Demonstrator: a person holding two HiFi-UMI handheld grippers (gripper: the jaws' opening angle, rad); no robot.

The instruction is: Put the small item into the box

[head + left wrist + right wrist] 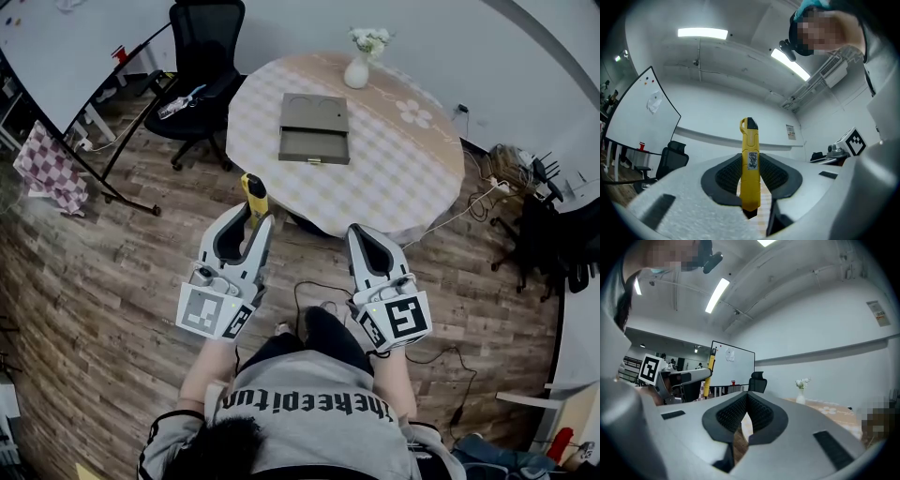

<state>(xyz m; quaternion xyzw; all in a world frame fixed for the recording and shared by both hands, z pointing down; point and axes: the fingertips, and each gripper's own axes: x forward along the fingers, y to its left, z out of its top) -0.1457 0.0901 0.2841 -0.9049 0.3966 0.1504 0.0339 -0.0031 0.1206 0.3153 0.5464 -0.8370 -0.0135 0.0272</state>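
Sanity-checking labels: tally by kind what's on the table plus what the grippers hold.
Yellow utility knife: 1, clamped in the left gripper
Box: 1
Vase of flowers: 1
Right gripper: holds 0
Total: 3

Upside-down print "thekeepit…" across sweatshirt back

Head view looks steeply down; all share chair.

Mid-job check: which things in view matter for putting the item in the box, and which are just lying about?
Job:
- cutter, clamped in the left tool
- box on the table
- right tool, shut, empty

Lying about:
- vase
- chair
- whiteboard
- checked cloth
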